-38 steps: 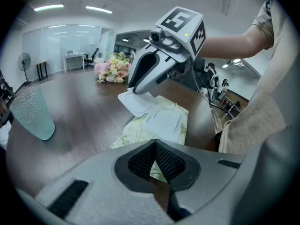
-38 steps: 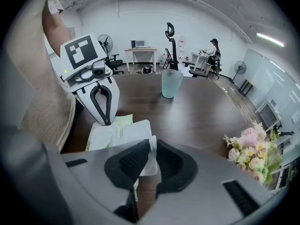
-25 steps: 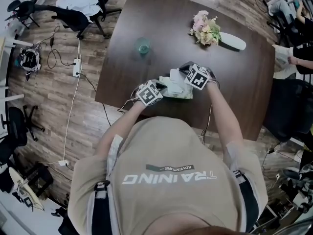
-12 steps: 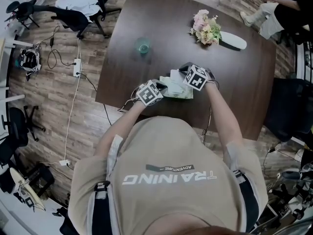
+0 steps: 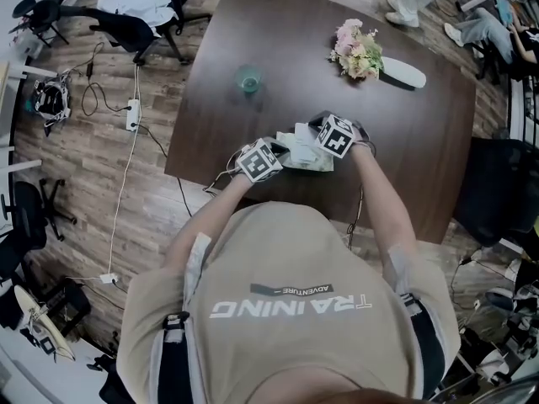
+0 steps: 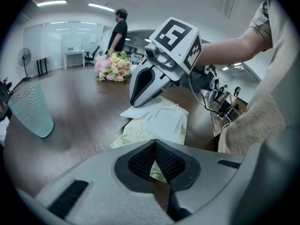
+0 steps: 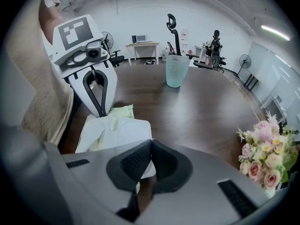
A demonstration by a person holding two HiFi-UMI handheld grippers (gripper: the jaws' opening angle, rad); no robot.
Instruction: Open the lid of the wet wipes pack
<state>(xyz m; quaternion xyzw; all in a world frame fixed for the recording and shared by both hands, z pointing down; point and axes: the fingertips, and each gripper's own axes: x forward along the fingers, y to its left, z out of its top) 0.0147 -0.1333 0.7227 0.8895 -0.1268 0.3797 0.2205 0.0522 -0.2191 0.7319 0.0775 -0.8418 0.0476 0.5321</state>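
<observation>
The wet wipes pack (image 5: 303,156) lies near the table's front edge, pale green (image 6: 136,132) with a white lid flap (image 6: 165,121). My left gripper (image 5: 276,152) is shut on the pack's near edge, which shows between its pads (image 6: 154,144). My right gripper (image 5: 310,140) comes down from the other side. Its jaws have just been closing further and are shut on the flap's free end (image 7: 119,131). In the left gripper view the right gripper (image 6: 133,104) holds that end raised a little off the pack. The left gripper (image 7: 101,112) stands at the pack's far side in the right gripper view.
On the dark wooden table (image 5: 404,167) stand a ribbed green glass (image 5: 247,79) and a bouquet (image 5: 355,50) in a white vase (image 5: 402,72) lying on its side. Office chairs (image 5: 135,23) and cables (image 5: 126,141) are on the floor at left.
Both grippers and the pack stay where they were. Only the people beyond the table's far right corner have moved.
</observation>
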